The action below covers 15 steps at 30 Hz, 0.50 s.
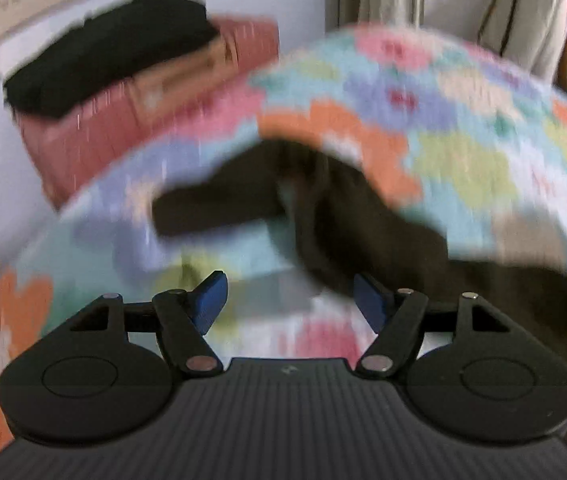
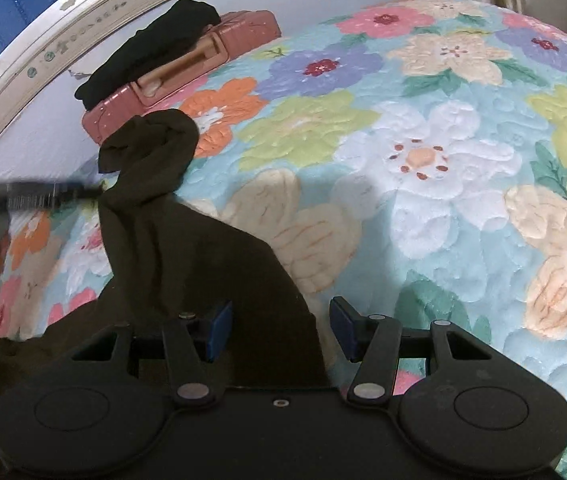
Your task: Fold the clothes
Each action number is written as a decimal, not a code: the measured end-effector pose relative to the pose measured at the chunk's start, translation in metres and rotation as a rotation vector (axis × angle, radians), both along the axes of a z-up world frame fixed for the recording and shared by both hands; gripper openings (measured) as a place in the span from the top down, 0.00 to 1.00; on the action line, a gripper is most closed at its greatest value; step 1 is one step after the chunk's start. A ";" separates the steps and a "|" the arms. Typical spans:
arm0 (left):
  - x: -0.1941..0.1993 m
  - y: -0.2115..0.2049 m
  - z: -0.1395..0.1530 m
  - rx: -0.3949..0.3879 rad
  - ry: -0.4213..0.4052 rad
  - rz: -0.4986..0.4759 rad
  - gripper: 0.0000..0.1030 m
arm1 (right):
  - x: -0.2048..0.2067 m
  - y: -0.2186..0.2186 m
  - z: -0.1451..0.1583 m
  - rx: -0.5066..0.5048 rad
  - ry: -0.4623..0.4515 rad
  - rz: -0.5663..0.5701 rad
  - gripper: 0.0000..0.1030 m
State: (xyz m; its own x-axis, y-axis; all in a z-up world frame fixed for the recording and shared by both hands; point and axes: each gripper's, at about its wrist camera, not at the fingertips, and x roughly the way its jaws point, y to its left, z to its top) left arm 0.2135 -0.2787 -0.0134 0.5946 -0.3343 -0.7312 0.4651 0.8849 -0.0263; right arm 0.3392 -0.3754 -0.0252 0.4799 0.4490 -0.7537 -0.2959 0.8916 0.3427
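My right tongs (image 2: 279, 330) stand apart with nothing clamped, just above the near hem of the dark garment (image 2: 187, 264), which lies crumpled on the flowered bed cover (image 2: 423, 160) toward its left edge. My left tongs (image 1: 289, 302) are apart and empty too, over the same cover. At the far left corner, folded black clothes (image 2: 155, 48) sit on a pink case (image 2: 243, 28).

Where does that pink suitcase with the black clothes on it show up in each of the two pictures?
Left wrist view: the pink suitcase lies upper left, blurred, against the wall, at the far edge of the flowered blanket.
Right wrist view: the pink suitcase again lies upper left, sharper, beyond the dark brown garment.
Shared landmark: the black clothes piled on top of it.
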 end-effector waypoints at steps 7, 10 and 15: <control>0.064 -0.056 -0.024 -0.010 0.050 0.092 0.33 | 0.006 0.027 0.001 -0.103 -0.066 0.068 0.84; 0.066 -0.067 -0.031 0.056 0.031 0.029 0.94 | -0.003 0.035 0.013 -0.182 -0.179 0.073 0.89; 0.065 -0.034 0.009 -0.094 -0.201 0.098 0.95 | -0.012 0.009 0.037 -0.195 -0.317 -0.069 0.90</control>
